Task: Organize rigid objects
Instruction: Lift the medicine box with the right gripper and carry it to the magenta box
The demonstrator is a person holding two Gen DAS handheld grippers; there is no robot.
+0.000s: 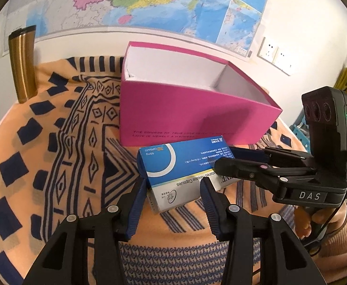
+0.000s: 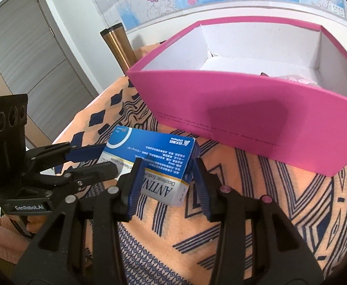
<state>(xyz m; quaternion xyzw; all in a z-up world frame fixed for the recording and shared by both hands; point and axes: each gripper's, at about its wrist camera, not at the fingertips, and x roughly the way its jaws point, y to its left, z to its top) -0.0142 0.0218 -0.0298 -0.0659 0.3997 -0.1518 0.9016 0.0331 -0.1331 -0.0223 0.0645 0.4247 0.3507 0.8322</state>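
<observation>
A table draped in an orange cloth (image 1: 43,128) with dark blue geometric patterns fills the scene; at its far left corner a gold metal tumbler (image 1: 22,64) with a black lid stands upright, close to the wall; behind it a colourful map (image 1: 135,2) hangs on the white wall, and in the right wrist view a grey door (image 2: 28,64) shows at the far left.

Near the middle of the cloth lies a blue and white medicine box (image 1: 180,168), flat on its broad face, with printing that reads upside down; it sits just in front of a large pink box (image 1: 192,111), open at the top with a white inside; something pale and small lies in the pink box's far right corner, too unclear to name.

The left gripper (image 1: 173,190) sits at one end of the medicine box, its blue-padded fingers spread apart on either side of that end, one pad looking to touch the corner; the right gripper (image 2: 167,178) comes in from the opposite end, its fingers also apart and straddling the box without clearly pressing on it; a white double wall socket (image 1: 276,55) shows on the wall at the far right.
</observation>
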